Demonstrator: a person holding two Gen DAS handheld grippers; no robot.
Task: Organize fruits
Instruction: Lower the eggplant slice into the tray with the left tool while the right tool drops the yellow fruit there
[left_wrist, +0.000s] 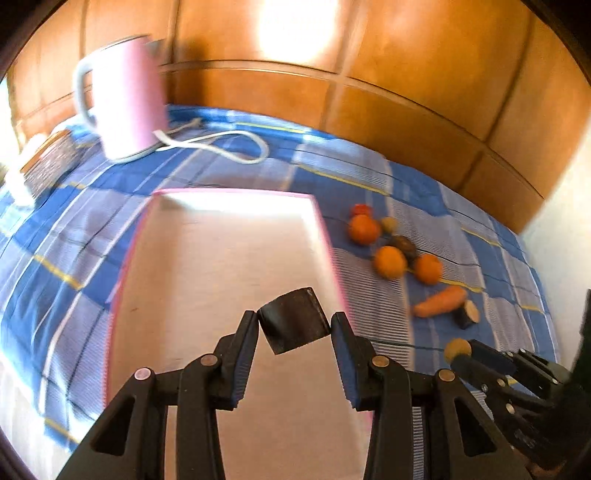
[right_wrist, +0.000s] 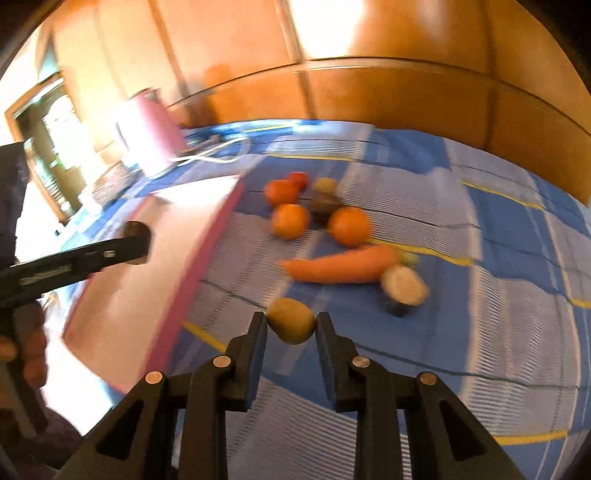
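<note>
a: status, biggest item first?

b: the pink tray (left_wrist: 236, 258) lies bare on the checked cloth (left_wrist: 369, 173). i hold my left gripper (left_wrist: 294, 325) over it, clamped on a dark chunk (left_wrist: 293, 320), presumably to drop it there.

a: the right side?

b: my right gripper (right_wrist: 291, 321) pinches a kiwi (right_wrist: 291, 320) above the cloth, just beside the tray edge (likely next in). the carrot (right_wrist: 340, 267), three oranges (right_wrist: 349, 226) and smaller pieces remain loose to the right.

a: obstructions?

b: the pink kettle (left_wrist: 127, 98) and its white cord (left_wrist: 221, 142) sit behind the tray, well apart. i judge only the two grippers could crowd each other.
</note>
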